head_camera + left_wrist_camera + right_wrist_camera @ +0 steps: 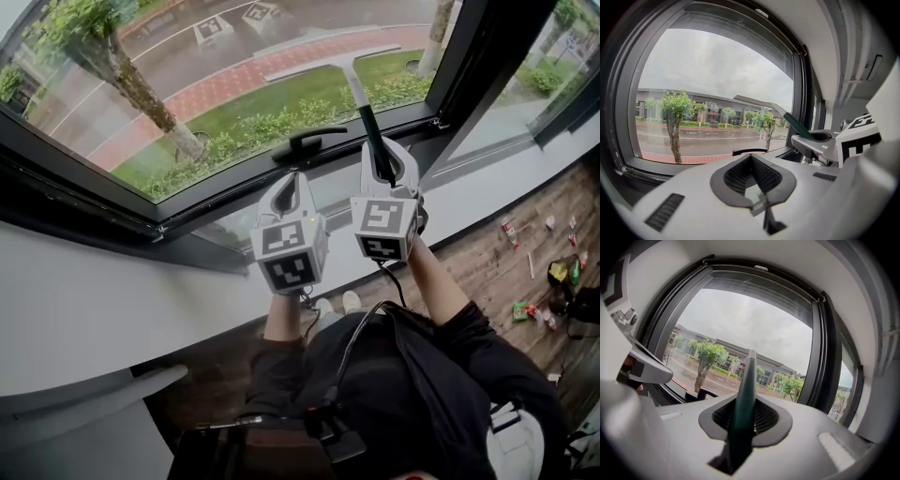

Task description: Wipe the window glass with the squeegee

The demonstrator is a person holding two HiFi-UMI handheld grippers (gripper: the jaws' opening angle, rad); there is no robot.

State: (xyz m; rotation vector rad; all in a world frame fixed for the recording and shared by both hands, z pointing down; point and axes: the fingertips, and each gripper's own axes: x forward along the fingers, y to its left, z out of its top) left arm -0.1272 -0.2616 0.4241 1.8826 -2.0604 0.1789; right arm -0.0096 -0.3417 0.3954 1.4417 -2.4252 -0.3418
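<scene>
One squeegee (359,94) handle clamped between right gripper (381,155) jaws; left gripper (296,180) jaws together, empty.

Squeegee (367,117): dark green handle, pale T-blade up at the window glass (169,66), contact unclear. Handle clamped in right tongs (382,159).

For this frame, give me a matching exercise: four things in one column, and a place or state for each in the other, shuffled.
Things:
1 left tool
2 right tool
3 squeegee
4 window handle

Places or states:
A black, on the lower frame
B shut on a green grip
C shut, empty
D blade up by the glass

Pairs: 1-C, 2-B, 3-D, 4-A
</scene>
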